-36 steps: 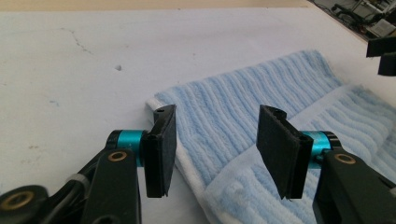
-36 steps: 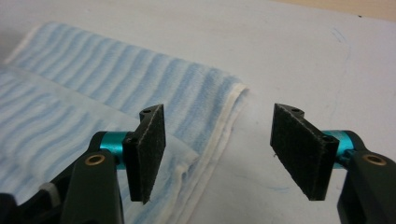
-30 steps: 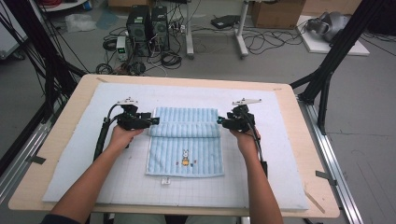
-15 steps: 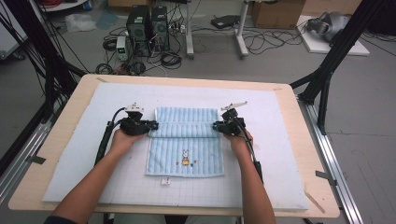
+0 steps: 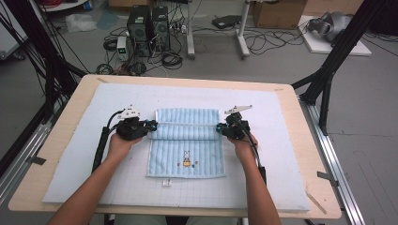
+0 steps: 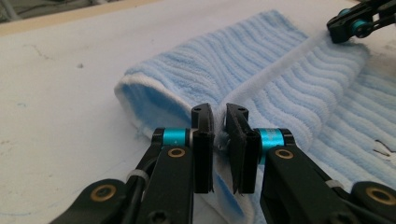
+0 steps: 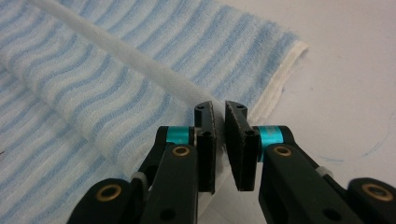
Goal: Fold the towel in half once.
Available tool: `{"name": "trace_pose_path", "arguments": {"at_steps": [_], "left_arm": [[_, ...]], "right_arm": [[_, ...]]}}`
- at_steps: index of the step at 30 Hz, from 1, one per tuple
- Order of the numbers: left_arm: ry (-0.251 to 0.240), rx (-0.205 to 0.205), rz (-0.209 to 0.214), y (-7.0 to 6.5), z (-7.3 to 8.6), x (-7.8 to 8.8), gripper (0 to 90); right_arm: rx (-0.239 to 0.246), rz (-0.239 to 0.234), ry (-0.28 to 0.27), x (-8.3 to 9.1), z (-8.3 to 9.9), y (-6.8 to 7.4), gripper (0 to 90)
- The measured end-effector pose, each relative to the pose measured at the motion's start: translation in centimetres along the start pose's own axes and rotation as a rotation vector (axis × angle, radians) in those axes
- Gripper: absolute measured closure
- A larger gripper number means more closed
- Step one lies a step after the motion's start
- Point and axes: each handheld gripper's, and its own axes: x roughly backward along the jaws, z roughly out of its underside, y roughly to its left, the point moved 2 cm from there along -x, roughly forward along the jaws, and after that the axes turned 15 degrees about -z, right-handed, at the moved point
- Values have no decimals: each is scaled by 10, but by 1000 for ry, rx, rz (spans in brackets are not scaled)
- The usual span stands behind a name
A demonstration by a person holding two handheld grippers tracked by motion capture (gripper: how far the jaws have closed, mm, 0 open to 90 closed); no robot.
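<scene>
Towel point(image 5: 187, 140) on the mat point(image 5: 281, 154), its far edge pinched at either corner by the left gripper point(image 6: 219, 122) and right gripper point(image 7: 218, 120), jaws just closed on the hem; first fold partly laid over, remainder still to be folded.

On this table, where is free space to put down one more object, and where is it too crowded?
Free patches on the white mat: the wide strip between the towel and the table's right edge, the strip left of the left gripper, and the band beyond the towel's far fold. The middle is crowded: both the left gripper and the right gripper pinch the towel's white hem there.
</scene>
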Motion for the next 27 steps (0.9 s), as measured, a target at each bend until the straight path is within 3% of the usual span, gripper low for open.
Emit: {"name": "trace_pose_path", "arguments": {"at_steps": [6, 13, 21, 27], "left_arm": [[7, 2, -25, -2, -1, 5, 786], [16, 8, -22, -2, 12, 8, 833], [-22, 79, 49, -5, 9, 20, 836], [-37, 94, 81, -13, 17, 32, 836]], "right_arm": [[-10, -3, -5, 2, 1, 2, 823], [5, -7, 2, -1, 0, 5, 822], [12, -12, -24, 11, 2, 9, 824], [20, -24, -39, 25, 11, 21, 825]]}}
